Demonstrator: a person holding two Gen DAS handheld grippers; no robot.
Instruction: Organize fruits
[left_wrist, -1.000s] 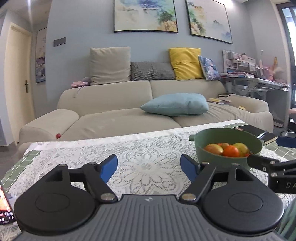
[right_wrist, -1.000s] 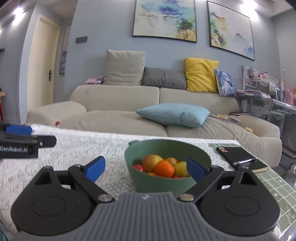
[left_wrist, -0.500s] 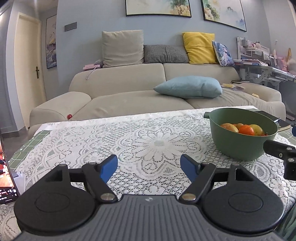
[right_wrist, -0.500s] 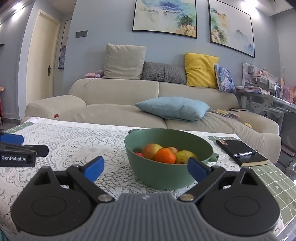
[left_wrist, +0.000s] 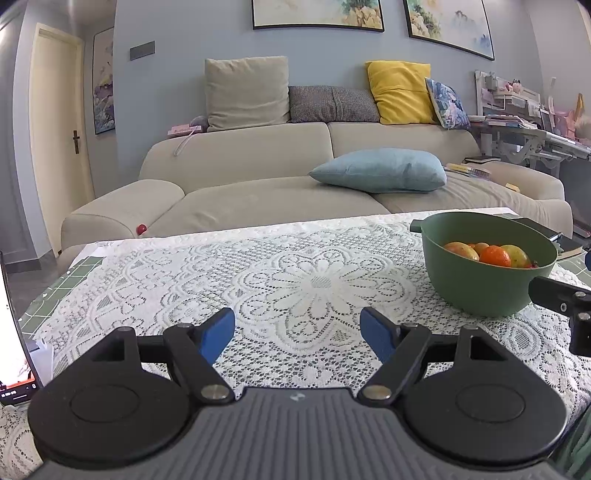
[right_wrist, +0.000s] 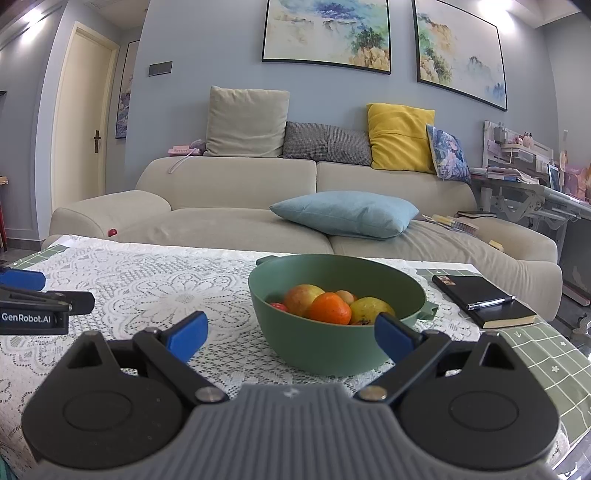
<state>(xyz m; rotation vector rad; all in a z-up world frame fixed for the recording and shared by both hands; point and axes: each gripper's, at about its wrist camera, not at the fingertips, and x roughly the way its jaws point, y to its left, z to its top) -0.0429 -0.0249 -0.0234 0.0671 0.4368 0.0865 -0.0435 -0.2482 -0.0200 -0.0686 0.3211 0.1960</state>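
Observation:
A green bowl (right_wrist: 325, 347) stands on the lace tablecloth and holds several fruits: an orange (right_wrist: 330, 308), a red-yellow apple (right_wrist: 301, 297) and a yellow-green fruit (right_wrist: 369, 309). My right gripper (right_wrist: 290, 334) is open and empty just in front of the bowl. My left gripper (left_wrist: 297, 332) is open and empty over bare lace, left of the bowl (left_wrist: 480, 288). The orange (left_wrist: 495, 255) shows there too.
A black notebook with a pen (right_wrist: 484, 301) lies right of the bowl. A lit phone screen (left_wrist: 14, 369) stands at the left table edge. A beige sofa (left_wrist: 258, 184) with cushions is behind the table (left_wrist: 166, 273).
Both grippers have risen and drawn back a little, so I look down more onto the table and into the bowl. Both stay open. The bowl has not moved.

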